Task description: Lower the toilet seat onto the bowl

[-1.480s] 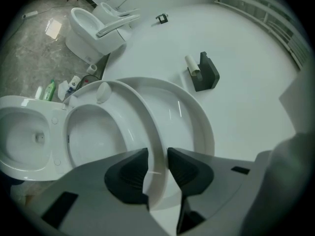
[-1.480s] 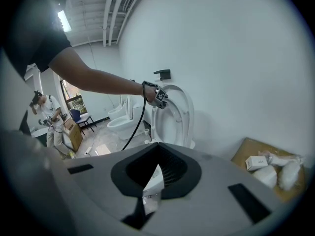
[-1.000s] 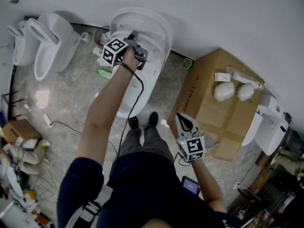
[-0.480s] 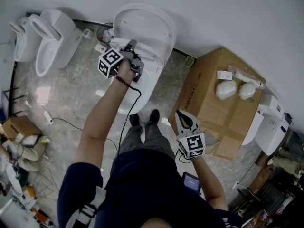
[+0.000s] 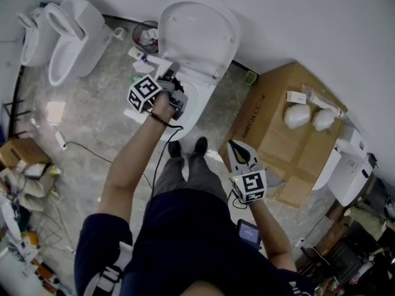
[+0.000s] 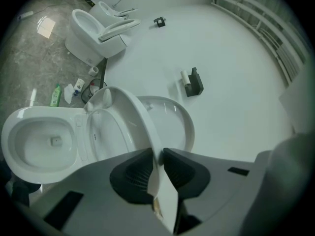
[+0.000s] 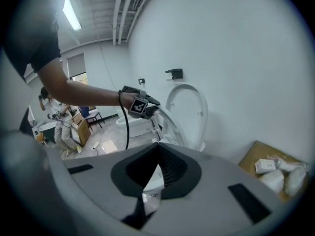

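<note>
White toilet seat [image 6: 140,117] is held half way down, tilted between the raised lid [image 6: 172,117] and the bowl [image 6: 14,149]. Its rim is pinched by the fingers of the left gripper [image 6: 158,154], which have just been closing. Nothing is held by the right gripper [image 7: 156,146]; its fingers are pressed together. Two white bags [image 5: 296,117] and a small box [image 5: 297,97] are laid on the cardboard box [image 5: 265,128]. Rubbish is kept in a dark bin [image 5: 147,36]. A black wall holder [image 6: 193,81] is shown by the gripper views only.

Grey floor [image 5: 92,103], toilet [image 5: 200,94], cardboard box [image 5: 271,128]
</note>
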Tool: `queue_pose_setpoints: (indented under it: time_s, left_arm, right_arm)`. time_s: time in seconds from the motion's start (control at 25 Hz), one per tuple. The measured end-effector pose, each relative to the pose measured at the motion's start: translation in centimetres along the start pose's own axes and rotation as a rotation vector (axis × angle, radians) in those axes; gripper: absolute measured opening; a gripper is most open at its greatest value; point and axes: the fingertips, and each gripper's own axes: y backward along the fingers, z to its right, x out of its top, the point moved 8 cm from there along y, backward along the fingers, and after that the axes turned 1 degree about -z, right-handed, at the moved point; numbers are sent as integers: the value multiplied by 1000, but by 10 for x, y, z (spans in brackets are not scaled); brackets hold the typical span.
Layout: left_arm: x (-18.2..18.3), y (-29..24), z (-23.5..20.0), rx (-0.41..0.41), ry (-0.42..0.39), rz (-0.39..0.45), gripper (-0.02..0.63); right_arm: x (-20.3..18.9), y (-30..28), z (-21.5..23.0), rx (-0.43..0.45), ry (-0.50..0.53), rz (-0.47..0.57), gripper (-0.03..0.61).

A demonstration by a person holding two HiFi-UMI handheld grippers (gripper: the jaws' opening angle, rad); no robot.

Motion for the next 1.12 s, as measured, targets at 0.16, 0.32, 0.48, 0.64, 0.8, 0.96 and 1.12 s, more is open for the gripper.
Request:
queue_pose_setpoints:
  time_s: [0.16,0.32,0.48,0.64,0.8,0.96,1.12]
  left_arm:
    - [-6,28,-15,10,16,0,84]
    - [-12,51,-36,25,37,0,84]
    - [-19,75,-57,43,52,-6,87]
    - [-25,95,-79,63,65,-21,91]
    - [-26,111,-98,75,81,-33,92]
    - [-30,122,-113,84,87,-42,94]
    - [-34,134,-129,93,89,-49,95]
  right_arm:
    - [-2,1,-10,16,15,-14,20]
    - [-4,0,-15,31,26,-32,20]
    - [-8,-2,-23,46,38,-44,20]
    - [-11,-4,-30,61,54,-51,20]
    - [-11,-9,-40,76,65,-72,20]
    - [-13,-14,-46,90,74,-82,20]
    - [-14,-18,-53,103,85,-91,20]
